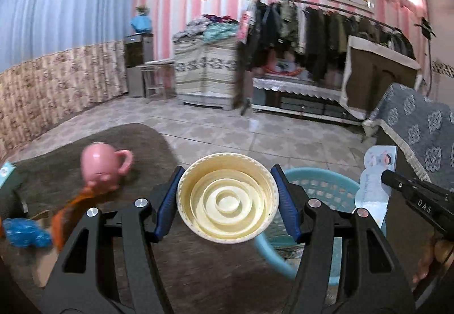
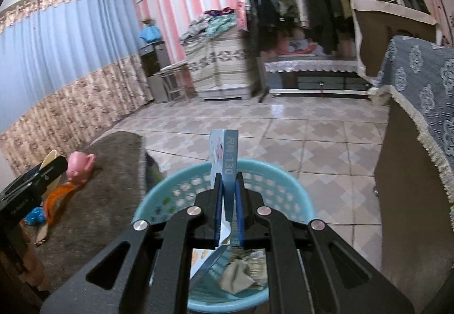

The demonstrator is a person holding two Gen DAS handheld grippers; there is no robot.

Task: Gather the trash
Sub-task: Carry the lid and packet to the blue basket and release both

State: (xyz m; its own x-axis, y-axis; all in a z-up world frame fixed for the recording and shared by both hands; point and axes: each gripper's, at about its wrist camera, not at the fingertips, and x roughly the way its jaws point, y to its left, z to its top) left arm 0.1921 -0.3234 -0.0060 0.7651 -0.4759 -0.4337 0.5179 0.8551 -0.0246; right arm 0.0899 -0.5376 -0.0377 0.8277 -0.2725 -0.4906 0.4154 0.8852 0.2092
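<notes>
My left gripper is shut on a round cream plastic lid, whose ribbed inner side faces the camera, with a blue pad pressed on each side of its rim. It hangs above the near left rim of a light-blue plastic basket. My right gripper is shut on a flattened blue-and-white carton, which stands upright over the basket. Paper scraps lie at the basket's bottom. In the left wrist view the carton shows at the right, and the right gripper's own tips are hidden behind it.
A pink cup lies on a brown rug, with an orange strip and a crumpled blue wrapper beside it. A sofa with a grey patterned cover stands at the right. Beyond the basket is tiled floor, then a clothes rack.
</notes>
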